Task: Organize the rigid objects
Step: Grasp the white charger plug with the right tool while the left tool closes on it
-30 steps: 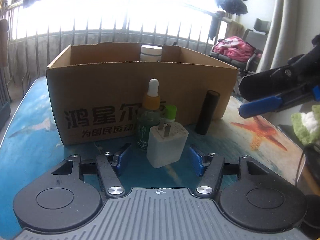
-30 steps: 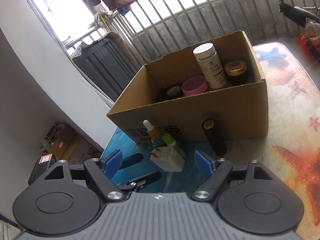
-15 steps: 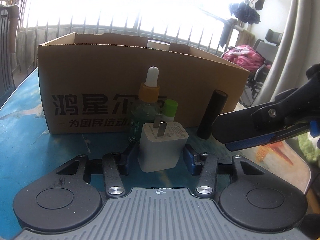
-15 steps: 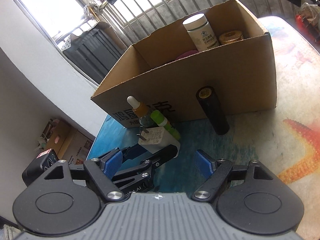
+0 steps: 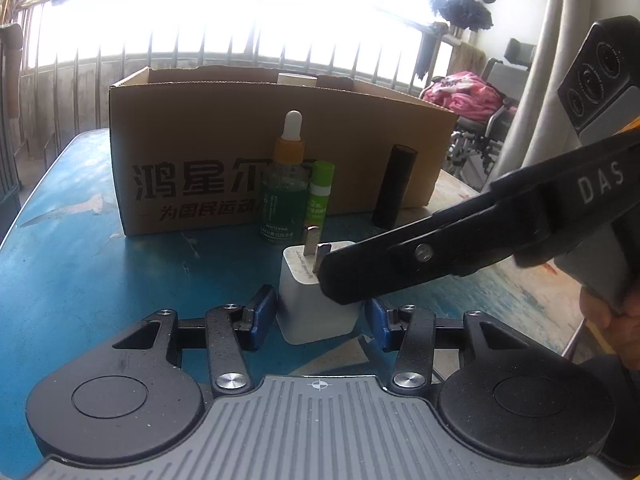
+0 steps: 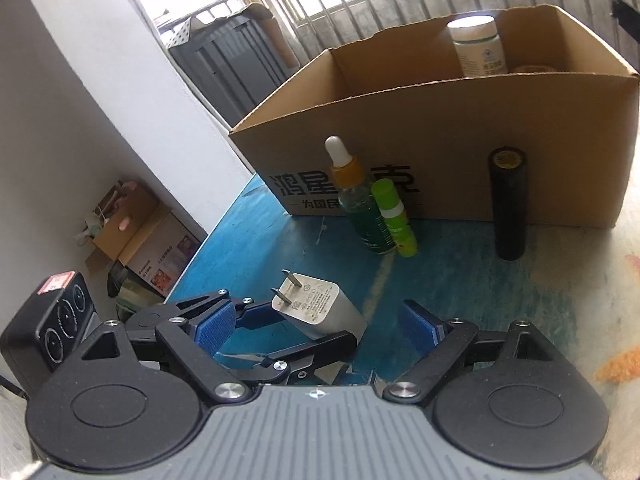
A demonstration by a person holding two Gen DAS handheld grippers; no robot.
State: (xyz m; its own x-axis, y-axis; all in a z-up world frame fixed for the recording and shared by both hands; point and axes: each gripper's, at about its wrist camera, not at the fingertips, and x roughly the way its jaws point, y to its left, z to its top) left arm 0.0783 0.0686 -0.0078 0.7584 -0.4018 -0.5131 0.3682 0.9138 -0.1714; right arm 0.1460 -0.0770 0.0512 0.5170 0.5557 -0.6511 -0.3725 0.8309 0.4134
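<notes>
My left gripper (image 5: 318, 314) is shut on a white charger plug (image 5: 304, 292), its blue pads pressing the plug's two sides and the prongs pointing up. In the right wrist view the charger (image 6: 320, 308) leans with its prongs to the upper left, held in the left gripper's black fingers (image 6: 320, 344). My right gripper (image 6: 316, 328) has come in over it with its jaws opening; the charger lies between the blue pads, which do not touch it. One right finger (image 5: 400, 272) crosses in front of the plug.
On the blue table (image 5: 80, 272) an open cardboard box (image 5: 240, 140) holds a white bottle (image 6: 478, 48). In front of the box stand a green dropper bottle (image 5: 284, 196), a green tube (image 5: 318, 192) and a black cylinder (image 5: 394, 186). A wall and floor boxes lie beyond the table's left edge.
The left jaws closed onto the charger. The right gripper came down and in from the right until its finger covers part of the plug, and its jaws widened.
</notes>
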